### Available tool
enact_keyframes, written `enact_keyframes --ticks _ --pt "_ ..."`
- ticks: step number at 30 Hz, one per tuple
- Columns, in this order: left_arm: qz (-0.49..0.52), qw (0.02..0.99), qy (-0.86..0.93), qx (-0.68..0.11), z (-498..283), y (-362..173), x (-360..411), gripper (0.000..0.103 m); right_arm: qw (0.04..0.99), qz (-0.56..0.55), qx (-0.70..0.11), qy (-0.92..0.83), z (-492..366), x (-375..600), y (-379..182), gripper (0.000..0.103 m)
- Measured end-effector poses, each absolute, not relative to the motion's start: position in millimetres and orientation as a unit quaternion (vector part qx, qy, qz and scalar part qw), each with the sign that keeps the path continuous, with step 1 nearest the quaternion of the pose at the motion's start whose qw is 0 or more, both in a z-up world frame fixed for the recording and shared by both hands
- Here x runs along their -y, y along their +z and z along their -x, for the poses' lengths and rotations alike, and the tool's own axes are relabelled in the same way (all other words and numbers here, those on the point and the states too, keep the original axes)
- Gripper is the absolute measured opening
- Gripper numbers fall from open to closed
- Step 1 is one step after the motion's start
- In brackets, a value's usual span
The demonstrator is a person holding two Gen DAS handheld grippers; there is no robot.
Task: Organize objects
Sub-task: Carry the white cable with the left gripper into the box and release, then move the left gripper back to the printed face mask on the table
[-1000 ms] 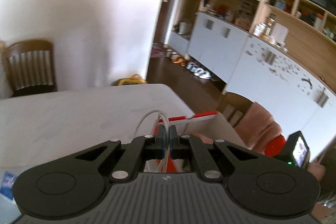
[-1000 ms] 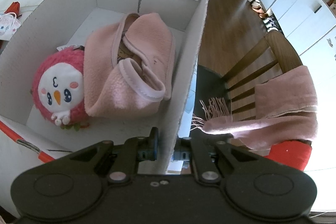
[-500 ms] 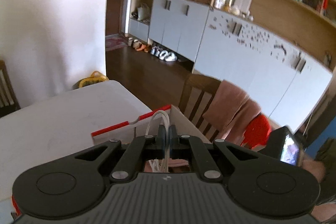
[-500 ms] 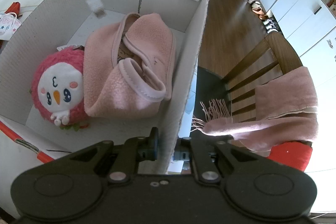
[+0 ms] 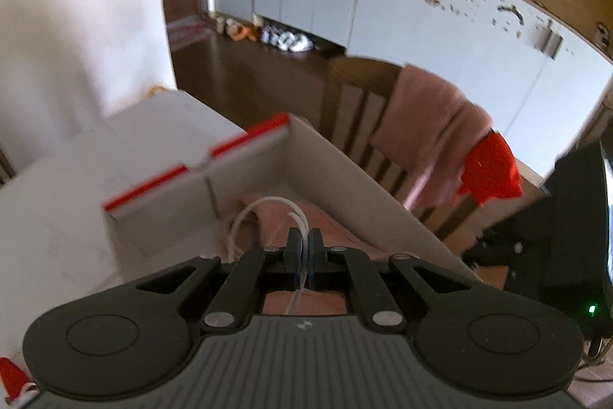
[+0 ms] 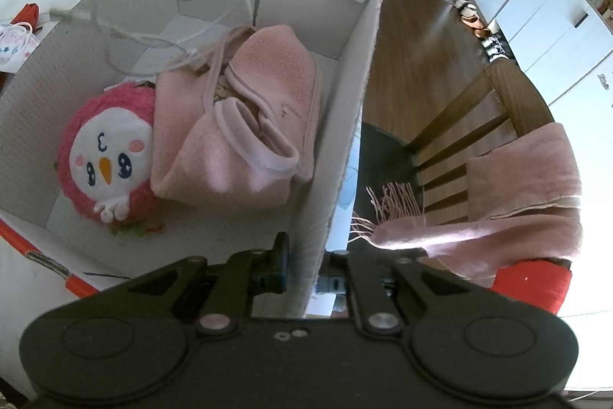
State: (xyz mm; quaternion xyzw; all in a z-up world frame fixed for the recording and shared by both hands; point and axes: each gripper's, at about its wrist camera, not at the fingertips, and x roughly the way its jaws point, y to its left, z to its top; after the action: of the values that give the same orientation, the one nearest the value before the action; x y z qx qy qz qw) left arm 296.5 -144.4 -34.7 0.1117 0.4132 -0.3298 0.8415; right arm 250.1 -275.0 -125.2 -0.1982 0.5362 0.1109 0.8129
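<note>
Our left tongs [image 5: 305, 248] are clenched on a white cable [image 5: 245, 217], which dangles into the far end of the red-trimmed box [image 6: 337, 125] on the surface [image 5: 69, 179]. Right tongs [image 6: 302, 271] pinch the box's right wall, beside the pink slipper [image 6: 245, 125] and penguin plush [image 6: 109, 156].

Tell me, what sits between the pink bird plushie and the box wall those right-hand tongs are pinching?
A folded pink fleece garment lies between the plushie and the cardboard box wall, as the right wrist view shows.
</note>
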Motion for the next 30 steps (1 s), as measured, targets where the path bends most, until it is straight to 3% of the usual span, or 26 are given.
enact_keyframes --ticks 7,10,13,15,30 --pt "-0.105 0.820 -0.340 -0.448 -290 -60 153 0.003 0.813 0.200 -0.536 0.112 -250 274 -127 0.009" --pt "-0.103 0.814 -0.341 -0.458 -288 -65 152 0.009 0.812 0.201 -0.536 0.112 -251 273 -128 0.009" --pt "-0.111 0.813 -0.335 -0.462 -284 -69 151 0.034 0.813 0.201 -0.536 0.112 -251 273 -128 0.010" --pt "-0.108 0.814 -0.336 -0.461 -281 -69 147 0.068 0.813 0.201 -0.536 0.112 -251 273 -128 0.010" --pt "-0.057 0.835 -0.332 -0.436 -257 -33 100 0.070 0.812 0.205 -0.535 0.113 -250 273 -128 0.010"
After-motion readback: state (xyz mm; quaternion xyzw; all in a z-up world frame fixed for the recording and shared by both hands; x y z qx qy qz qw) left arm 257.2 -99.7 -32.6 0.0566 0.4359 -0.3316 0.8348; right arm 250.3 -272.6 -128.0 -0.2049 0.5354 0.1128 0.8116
